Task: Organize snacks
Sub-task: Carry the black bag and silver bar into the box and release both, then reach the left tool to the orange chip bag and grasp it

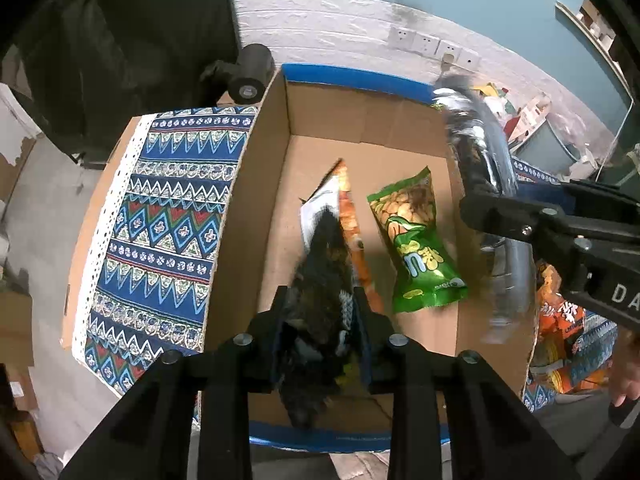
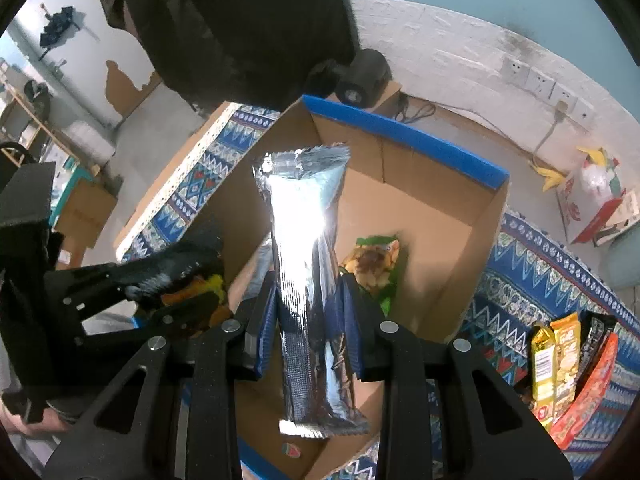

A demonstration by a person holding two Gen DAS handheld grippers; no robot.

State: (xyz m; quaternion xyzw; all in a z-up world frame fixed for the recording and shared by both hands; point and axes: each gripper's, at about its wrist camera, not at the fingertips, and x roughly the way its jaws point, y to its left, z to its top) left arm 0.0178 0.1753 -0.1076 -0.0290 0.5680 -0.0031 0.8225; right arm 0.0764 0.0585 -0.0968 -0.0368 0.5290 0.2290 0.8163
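Observation:
An open cardboard box [image 1: 248,216] with a blue rim stands on a patterned cloth [image 1: 160,220]. On its floor lie a green snack packet [image 1: 416,240] and an orange one [image 1: 352,220]. My left gripper [image 1: 320,296] hangs over the box. A dark snack packet [image 1: 320,264], smeared by motion, sits between its fingers, and the pads look loose on it. My right gripper [image 2: 308,292] is shut on a long silver foil packet [image 2: 304,220], held upright above the box [image 2: 400,128]. That silver packet [image 1: 472,136] also shows at the right of the left wrist view.
Several more snack packets [image 2: 568,360] lie on the cloth to the right of the box. A black roll [image 1: 250,72] sits behind the box's far left corner. A white brick wall with sockets [image 1: 424,42] runs behind. A red and white carton [image 2: 592,208] stands on the floor.

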